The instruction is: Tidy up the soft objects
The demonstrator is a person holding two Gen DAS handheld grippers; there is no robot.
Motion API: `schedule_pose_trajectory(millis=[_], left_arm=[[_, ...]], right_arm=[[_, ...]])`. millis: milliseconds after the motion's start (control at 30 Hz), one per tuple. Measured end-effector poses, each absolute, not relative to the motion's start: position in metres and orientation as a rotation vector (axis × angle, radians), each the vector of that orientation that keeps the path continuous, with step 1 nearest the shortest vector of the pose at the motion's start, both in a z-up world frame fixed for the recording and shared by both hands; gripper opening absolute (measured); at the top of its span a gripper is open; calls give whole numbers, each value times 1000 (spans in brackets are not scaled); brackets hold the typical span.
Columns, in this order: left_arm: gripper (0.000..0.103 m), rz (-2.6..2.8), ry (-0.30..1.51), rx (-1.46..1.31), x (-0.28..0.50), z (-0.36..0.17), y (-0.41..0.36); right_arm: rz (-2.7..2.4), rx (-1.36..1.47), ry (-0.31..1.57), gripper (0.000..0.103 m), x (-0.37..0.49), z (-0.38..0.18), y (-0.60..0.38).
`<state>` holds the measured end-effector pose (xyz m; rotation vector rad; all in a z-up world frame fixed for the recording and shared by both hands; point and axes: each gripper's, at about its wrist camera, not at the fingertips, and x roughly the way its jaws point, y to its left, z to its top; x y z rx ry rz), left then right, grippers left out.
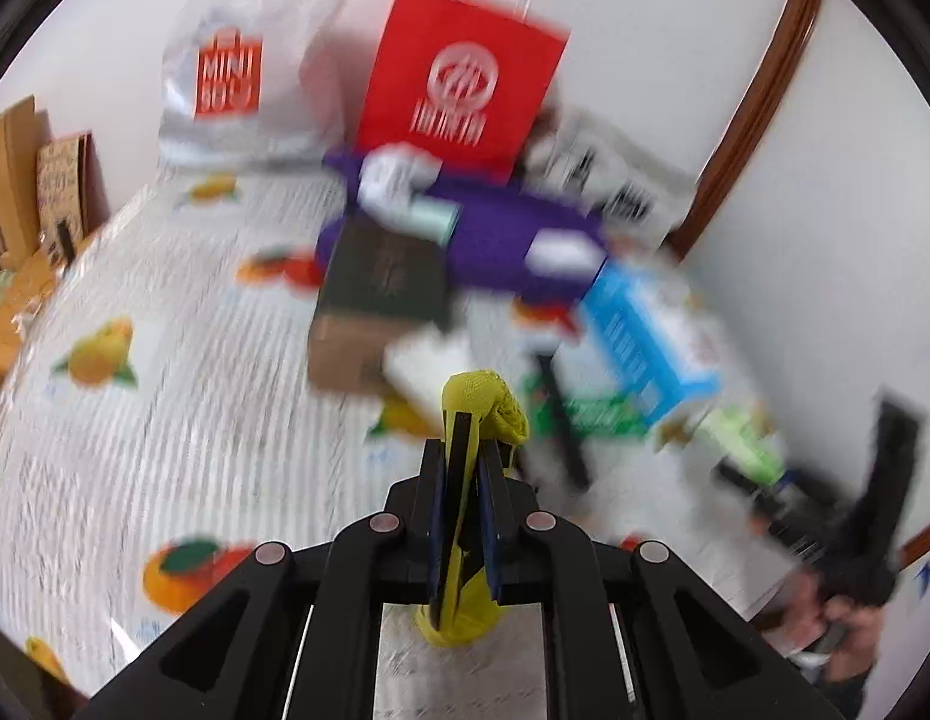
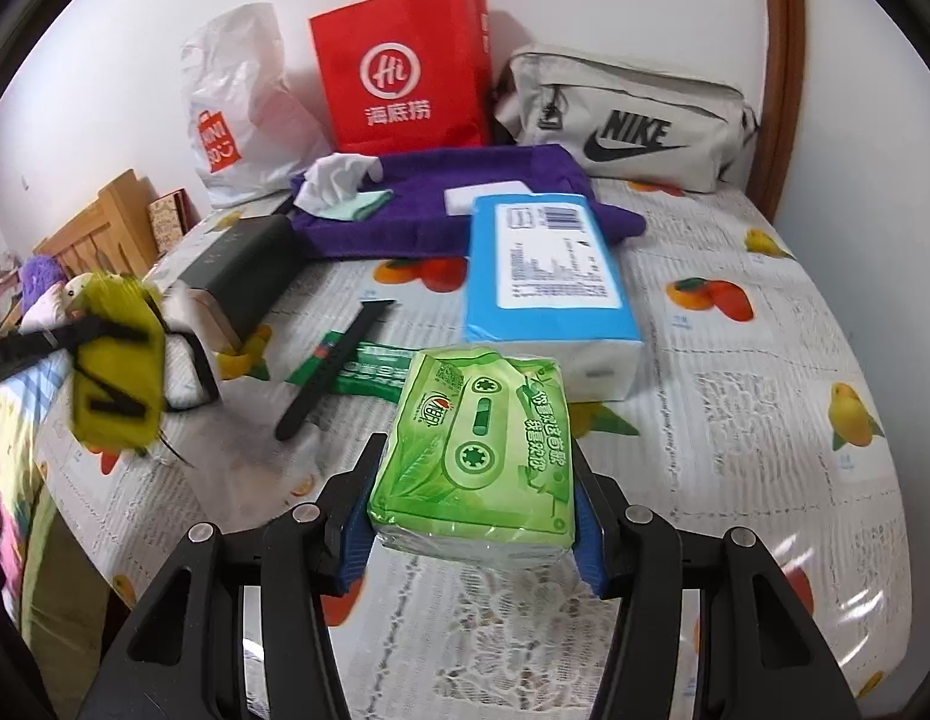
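Note:
My left gripper (image 1: 474, 438) is shut on a yellow soft cloth item (image 1: 489, 402), which bulges out past the fingertips above the fruit-print cover. The right wrist view shows that same yellow item (image 2: 114, 360) at the left edge, blurred. My right gripper (image 2: 474, 480) is shut on a green tissue pack (image 2: 477, 438), with its pads pressing both sides and the pack off the cover. A blue tissue pack (image 2: 543, 258) lies just beyond it. Farther back is a purple towel (image 2: 453, 204) with a white cloth (image 2: 333, 180) on it.
A red paper bag (image 2: 405, 72), a white plastic bag (image 2: 237, 114) and a grey pouch (image 2: 627, 120) stand along the wall. A dark box (image 2: 243, 264), a black strap (image 2: 333, 372) and a green wrapper (image 2: 369, 369) lie on the cover (image 2: 735, 420).

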<state>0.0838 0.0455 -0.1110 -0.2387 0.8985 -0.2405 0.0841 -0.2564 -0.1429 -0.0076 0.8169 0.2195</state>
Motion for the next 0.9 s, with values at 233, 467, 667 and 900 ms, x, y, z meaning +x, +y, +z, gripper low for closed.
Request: schedule_pose_trajectory(millis=[233,467,667,900], left_arm=[[11,-276,1004,-219,79,-152,34],[12,-199,1001,-239,87,-162,44],[12,-127,937,-267,89,-145,71],[10,-197,841,-293,86,-108,72]], right_arm=[[282,-51,852,54,90,-161,-228],[285,-80,869,54,92,-167,-217],[237,-55,887,54,96,-169,-232],[226,-43,879,54,99,-163,-236]])
